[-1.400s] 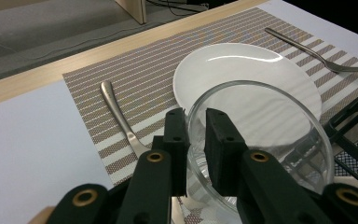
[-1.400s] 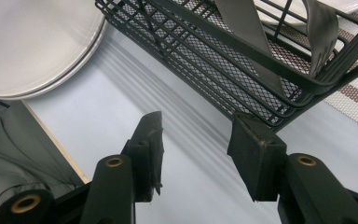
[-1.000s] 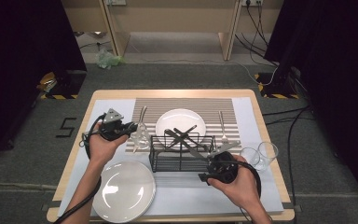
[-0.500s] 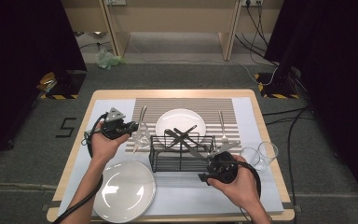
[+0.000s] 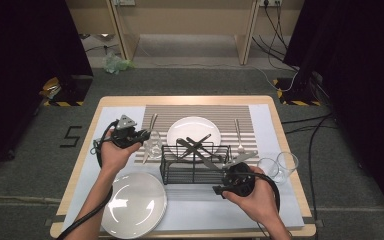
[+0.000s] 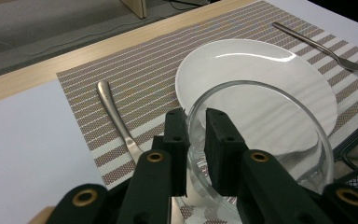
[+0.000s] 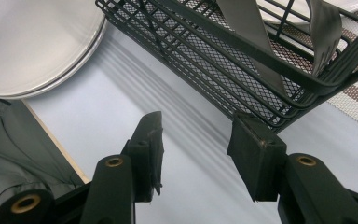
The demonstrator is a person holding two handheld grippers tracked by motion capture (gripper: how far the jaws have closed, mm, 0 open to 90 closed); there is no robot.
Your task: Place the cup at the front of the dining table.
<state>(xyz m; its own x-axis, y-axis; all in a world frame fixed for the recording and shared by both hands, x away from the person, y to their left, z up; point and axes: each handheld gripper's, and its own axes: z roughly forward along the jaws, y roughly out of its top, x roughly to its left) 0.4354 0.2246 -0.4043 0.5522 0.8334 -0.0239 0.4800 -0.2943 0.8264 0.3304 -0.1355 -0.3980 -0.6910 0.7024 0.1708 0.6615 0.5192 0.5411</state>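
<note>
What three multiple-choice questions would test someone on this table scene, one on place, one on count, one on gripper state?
1. Where does the spoon lie?
A. on the striped mat
B. in the rack
C. on the plate

2. How many glasses stand at the table's right edge?
A. one
B. two
C. four

3. What is the left gripper doing?
A. hanging open
B. gripping a fork
C. gripping a glass

Answers:
1. A, it rests on the mat, left of the plate.
2. B, a pair stands beside the rack.
3. C, its jaws pinch the wall of the glass.
</note>
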